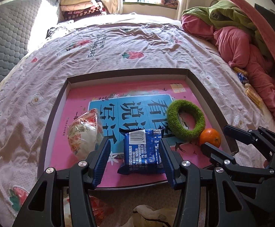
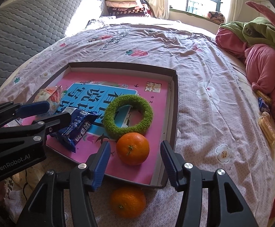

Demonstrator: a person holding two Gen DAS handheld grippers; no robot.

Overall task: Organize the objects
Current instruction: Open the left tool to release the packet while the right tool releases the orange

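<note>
Right wrist view looks down on a shallow tray [image 2: 173, 87] lying on the bed [image 2: 203, 60], its floor covered by a pink printed sheet. The right gripper [image 2: 135, 162] hangs over the tray's near right corner with its fingers spread; an orange [image 2: 132, 148] sits in the tray between them, and neither pad touches it. I judge it has been set down there and that backing away cleanly is the step in hand. A second orange [image 2: 127, 201] lies on the bedding just outside the tray's near wall, below the gripper.

From the left wrist view, the left gripper [image 1: 135, 160] stands with its fingers about a blue snack packet [image 1: 143, 151]. The right pad sits at the packet's edge and the left pad shows a gap, so I can't tell whether it is pinching.

A green fuzzy ring [image 2: 128, 114] lies just beyond the orange, perhaps touching it, and a clear-wrapped snack [image 1: 84, 132] rests near the tray's left wall.

To do it well, lift the right gripper straight back with the pads kept wide, so the orange isn't nudged into rolling.
</note>
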